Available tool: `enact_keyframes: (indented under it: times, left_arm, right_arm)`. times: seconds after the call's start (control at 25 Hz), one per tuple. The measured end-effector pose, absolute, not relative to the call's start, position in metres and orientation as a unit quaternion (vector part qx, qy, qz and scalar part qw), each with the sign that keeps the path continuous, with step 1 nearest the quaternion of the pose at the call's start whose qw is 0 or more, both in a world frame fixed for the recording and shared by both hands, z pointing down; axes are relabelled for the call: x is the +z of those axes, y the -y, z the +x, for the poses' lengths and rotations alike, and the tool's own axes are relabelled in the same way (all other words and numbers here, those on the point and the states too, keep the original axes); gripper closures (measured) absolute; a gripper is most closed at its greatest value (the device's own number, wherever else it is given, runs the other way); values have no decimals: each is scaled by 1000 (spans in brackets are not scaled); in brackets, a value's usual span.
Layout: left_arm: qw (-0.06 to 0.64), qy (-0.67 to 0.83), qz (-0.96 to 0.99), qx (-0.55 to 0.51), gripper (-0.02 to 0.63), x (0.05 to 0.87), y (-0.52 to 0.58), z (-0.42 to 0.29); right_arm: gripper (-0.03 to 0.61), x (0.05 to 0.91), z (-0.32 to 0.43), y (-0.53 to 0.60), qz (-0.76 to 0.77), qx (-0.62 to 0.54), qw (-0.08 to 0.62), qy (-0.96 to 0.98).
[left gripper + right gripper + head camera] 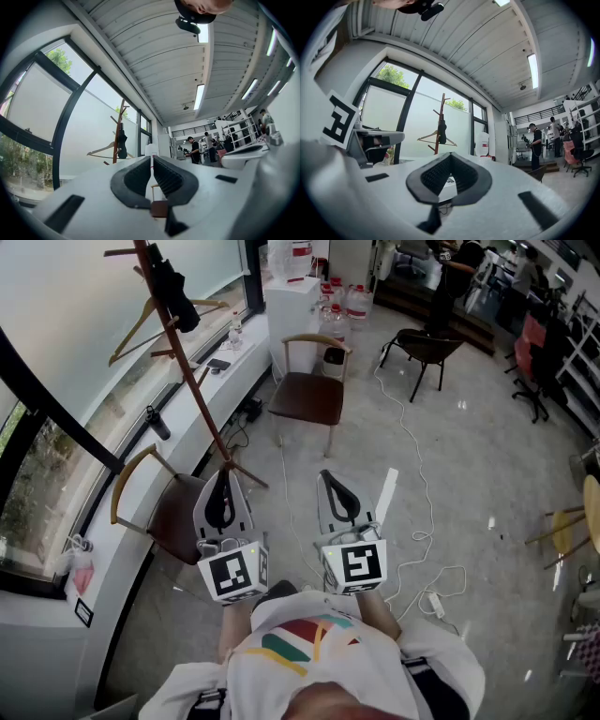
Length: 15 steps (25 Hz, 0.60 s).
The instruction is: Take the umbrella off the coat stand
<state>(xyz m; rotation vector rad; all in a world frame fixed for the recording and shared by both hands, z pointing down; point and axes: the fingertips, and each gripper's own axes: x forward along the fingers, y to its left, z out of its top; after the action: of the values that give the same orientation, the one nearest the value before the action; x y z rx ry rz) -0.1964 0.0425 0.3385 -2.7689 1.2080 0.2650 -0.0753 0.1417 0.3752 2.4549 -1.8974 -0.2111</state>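
Observation:
A brown wooden coat stand (184, 360) rises by the window at the upper left of the head view. A folded black umbrella (174, 285) hangs near its top, with a wooden hanger (148, 322) on a peg below. Both grippers are held side by side low in front of the person, well short of the stand. My left gripper (223, 476) is shut with nothing in it, and so is my right gripper (326, 476). The left gripper view shows the umbrella (122, 143) far off on the stand (116, 131). In the right gripper view the umbrella (441, 132) is just as distant.
A brown chair (173, 512) stands at the foot of the stand and a second chair (307, 395) further along. A white cabinet (292, 298) and water bottles (349, 302) are behind. A white cable (420, 549) trails over the floor. People stand at the far back.

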Motion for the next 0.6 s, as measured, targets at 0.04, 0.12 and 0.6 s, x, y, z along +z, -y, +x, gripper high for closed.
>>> enact_keyframes:
  times: [0.04, 0.12, 0.6]
  left_arm:
    - [56, -398, -912, 88, 600, 339, -43, -196]
    - [60, -397, -912, 90, 600, 341, -44, -196]
    - [62, -391, -915, 84, 600, 344, -46, -186]
  right_arm:
    - [578, 375, -75, -143, 790, -68, 14, 609]
    - [578, 376, -73, -144, 791, -67, 10, 608]
    - [578, 380, -70, -145, 791, -62, 9, 608]
